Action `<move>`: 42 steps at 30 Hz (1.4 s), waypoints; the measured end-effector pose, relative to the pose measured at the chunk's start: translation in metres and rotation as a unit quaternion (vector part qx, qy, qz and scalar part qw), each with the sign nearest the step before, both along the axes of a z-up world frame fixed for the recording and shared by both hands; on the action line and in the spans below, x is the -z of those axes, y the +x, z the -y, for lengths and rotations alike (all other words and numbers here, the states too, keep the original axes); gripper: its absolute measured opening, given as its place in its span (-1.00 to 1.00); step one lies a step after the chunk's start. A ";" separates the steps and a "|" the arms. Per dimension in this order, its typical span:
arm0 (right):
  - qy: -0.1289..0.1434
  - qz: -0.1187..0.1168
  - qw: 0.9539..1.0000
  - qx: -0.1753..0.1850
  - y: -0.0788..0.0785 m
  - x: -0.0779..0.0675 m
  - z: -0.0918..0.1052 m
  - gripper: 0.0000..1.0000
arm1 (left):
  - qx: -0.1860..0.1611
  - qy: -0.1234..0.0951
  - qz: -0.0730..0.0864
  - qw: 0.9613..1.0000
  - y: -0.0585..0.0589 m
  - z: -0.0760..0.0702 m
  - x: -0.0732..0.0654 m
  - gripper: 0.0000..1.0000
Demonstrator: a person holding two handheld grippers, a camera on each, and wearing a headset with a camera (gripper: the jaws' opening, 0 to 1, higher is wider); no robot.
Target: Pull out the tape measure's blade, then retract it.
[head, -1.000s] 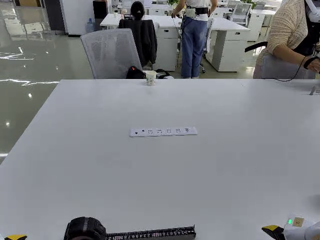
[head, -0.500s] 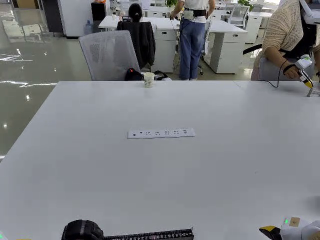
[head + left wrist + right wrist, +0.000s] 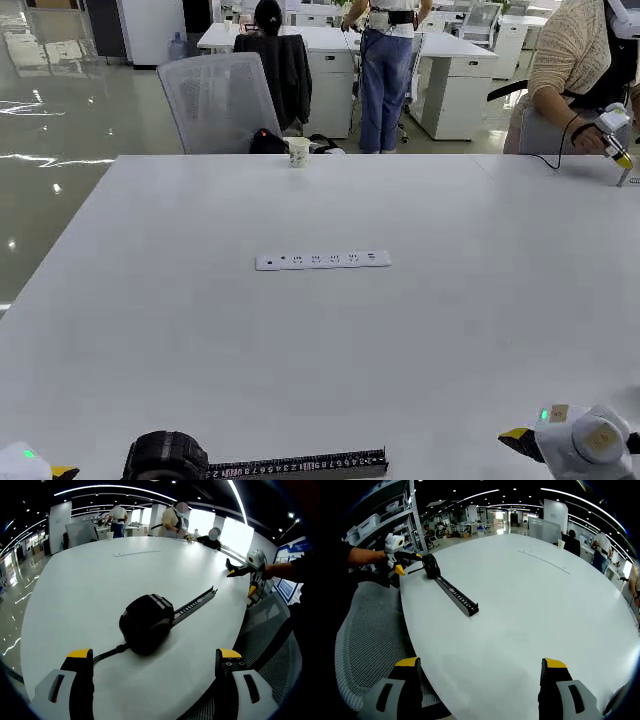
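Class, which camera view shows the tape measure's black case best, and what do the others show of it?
The left gripper view: the case sits large and whole in mid-picture, its blade pulled out. The head view cuts the case at the bottom edge; in the right gripper view the case is small and far.

The left gripper (image 3: 154,656) has its two yellow-tipped jaws wide apart, near the black tape measure (image 3: 146,623), which sits on the white table (image 3: 85,580) with its blade (image 3: 196,605) sticking out toward the right gripper (image 3: 242,576).
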State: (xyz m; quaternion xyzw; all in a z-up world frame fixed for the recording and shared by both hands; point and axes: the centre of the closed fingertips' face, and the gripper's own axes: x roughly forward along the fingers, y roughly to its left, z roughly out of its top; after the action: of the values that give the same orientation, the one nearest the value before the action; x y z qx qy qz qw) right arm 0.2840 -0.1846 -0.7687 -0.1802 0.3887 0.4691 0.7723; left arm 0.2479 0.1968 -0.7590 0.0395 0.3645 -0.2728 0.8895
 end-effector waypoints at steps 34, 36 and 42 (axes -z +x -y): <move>-0.042 0.024 0.991 -0.127 0.029 -0.001 -0.034 0.98 | -0.048 0.000 0.030 0.998 0.028 0.035 -0.002 0.98; -0.044 0.026 0.989 -0.136 0.029 -0.001 -0.038 0.98 | -0.067 -0.011 0.024 0.997 0.031 0.036 -0.001 0.98; -0.051 0.027 0.986 -0.159 0.030 0.000 -0.048 0.98 | -0.086 -0.018 0.024 0.996 0.037 0.043 -0.002 0.98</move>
State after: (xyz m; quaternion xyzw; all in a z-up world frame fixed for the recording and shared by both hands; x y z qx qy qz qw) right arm 0.3143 -0.1367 -0.7683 -0.2916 0.3579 0.5602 0.6878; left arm 0.2854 0.1536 -0.7567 -0.0016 0.3396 -0.2011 0.9188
